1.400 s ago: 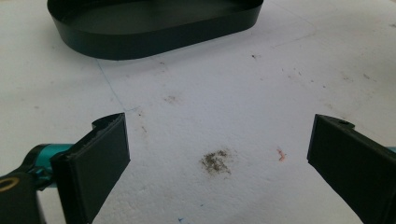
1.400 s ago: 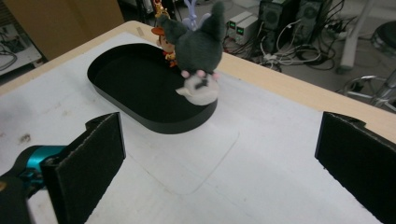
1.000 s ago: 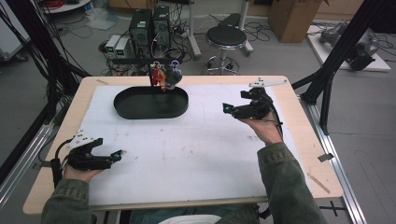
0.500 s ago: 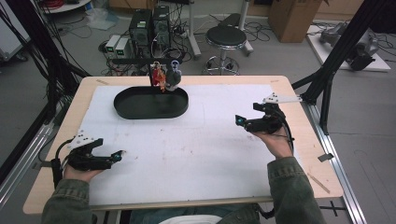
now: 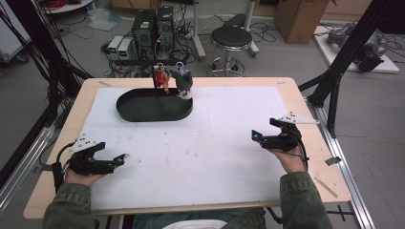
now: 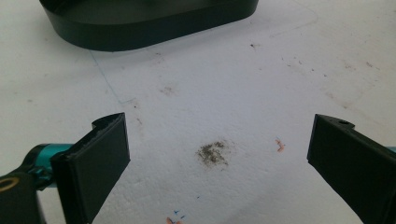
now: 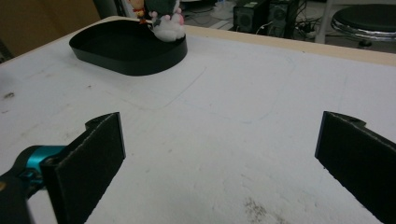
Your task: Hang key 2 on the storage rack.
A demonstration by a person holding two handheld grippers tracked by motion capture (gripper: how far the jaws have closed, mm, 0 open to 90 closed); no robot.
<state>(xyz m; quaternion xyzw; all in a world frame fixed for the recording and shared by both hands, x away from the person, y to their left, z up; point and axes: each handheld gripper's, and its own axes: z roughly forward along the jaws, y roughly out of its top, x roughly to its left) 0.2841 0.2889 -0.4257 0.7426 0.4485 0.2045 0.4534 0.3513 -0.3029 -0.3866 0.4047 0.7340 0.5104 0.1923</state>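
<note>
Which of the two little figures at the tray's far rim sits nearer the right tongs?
The grey one with the white base, at the right end of the black tray; the red and yellow figure stands left of it, farther from the right tongs.

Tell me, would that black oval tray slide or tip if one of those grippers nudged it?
The black oval tray would probably slide rather than tip: it sits low, wide and flat on the smooth white table cover. Its thin wall suggests light plastic. The small figures at its far rim look top-heavy and might topple.
</note>
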